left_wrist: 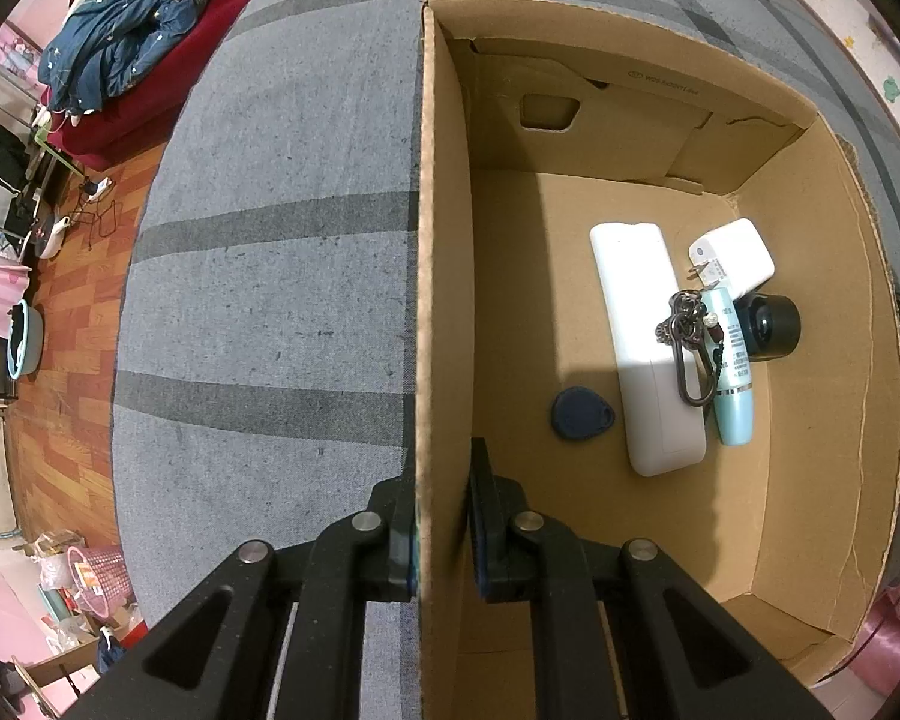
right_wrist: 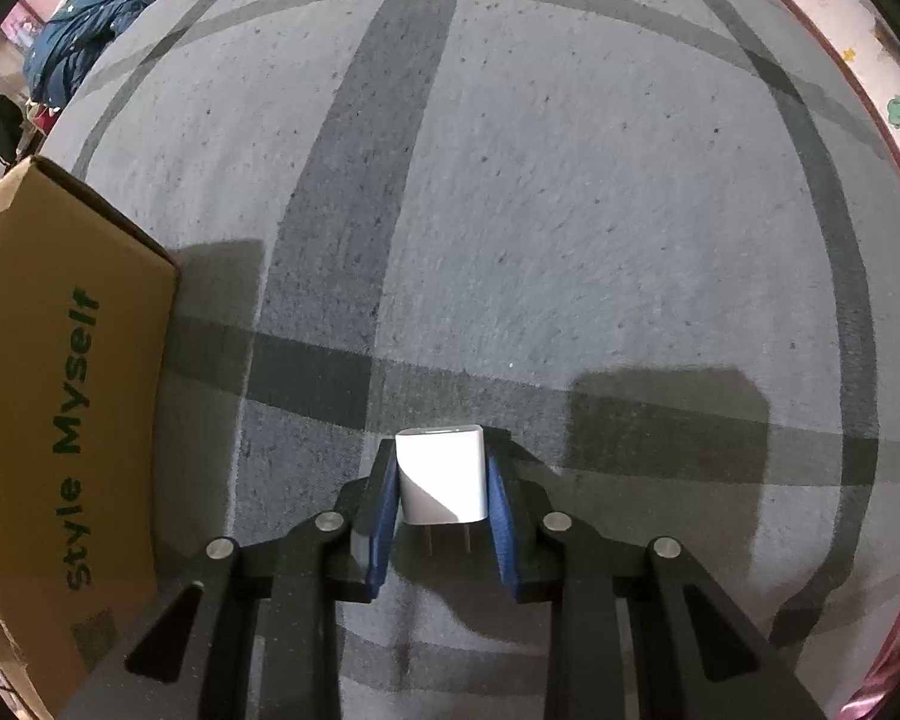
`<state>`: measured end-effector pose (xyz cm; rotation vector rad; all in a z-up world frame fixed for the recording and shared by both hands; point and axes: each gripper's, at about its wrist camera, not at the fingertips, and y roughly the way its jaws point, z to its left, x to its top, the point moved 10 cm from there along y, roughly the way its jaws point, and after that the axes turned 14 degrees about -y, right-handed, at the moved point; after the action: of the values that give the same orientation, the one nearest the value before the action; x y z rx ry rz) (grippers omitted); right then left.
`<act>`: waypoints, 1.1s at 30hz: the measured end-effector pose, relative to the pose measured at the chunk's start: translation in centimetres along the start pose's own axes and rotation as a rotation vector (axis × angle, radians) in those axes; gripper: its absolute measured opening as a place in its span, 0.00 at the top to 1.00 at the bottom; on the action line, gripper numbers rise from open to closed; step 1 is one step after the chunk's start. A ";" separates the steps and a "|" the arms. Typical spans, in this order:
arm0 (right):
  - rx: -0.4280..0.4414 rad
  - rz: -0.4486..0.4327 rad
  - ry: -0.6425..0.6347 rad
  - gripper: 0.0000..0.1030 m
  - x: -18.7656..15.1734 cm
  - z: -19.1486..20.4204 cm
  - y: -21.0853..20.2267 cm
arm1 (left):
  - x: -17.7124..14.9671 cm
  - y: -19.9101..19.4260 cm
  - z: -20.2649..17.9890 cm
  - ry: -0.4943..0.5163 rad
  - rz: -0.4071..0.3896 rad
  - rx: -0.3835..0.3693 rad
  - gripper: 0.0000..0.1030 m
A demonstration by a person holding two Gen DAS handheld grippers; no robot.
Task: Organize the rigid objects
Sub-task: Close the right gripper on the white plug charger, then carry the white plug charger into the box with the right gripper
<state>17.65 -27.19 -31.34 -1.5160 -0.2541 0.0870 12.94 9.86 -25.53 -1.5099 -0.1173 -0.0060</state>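
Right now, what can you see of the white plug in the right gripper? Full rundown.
The white plug adapter is a small rounded-corner block, smooth glossy plastic by its look, part sunlit and part shaded. Two thin metal prongs point back toward the camera. The right gripper has its jaws shut on its two sides, blue pads pressing it. It sits over the grey plaid cloth; whether it touches the cloth is unclear.

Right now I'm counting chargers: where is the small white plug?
Right wrist view: the white plug sits between the right gripper fingers, above the grey blanket, right of the cardboard box.
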 end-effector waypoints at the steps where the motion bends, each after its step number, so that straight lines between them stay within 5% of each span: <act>1: 0.000 -0.003 0.002 0.72 -0.3 0.6 -0.6 | 0.0 0.0 0.0 0.000 0.000 0.000 0.88; 33: -0.036 -0.104 -0.005 0.72 1.4 6.6 -9.7 | -0.1 -0.4 -0.5 0.035 -0.004 0.010 0.88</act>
<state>16.54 -21.00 -21.32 -1.5356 -0.3393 0.0041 12.86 9.35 -25.21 -1.4993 -0.0923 -0.0348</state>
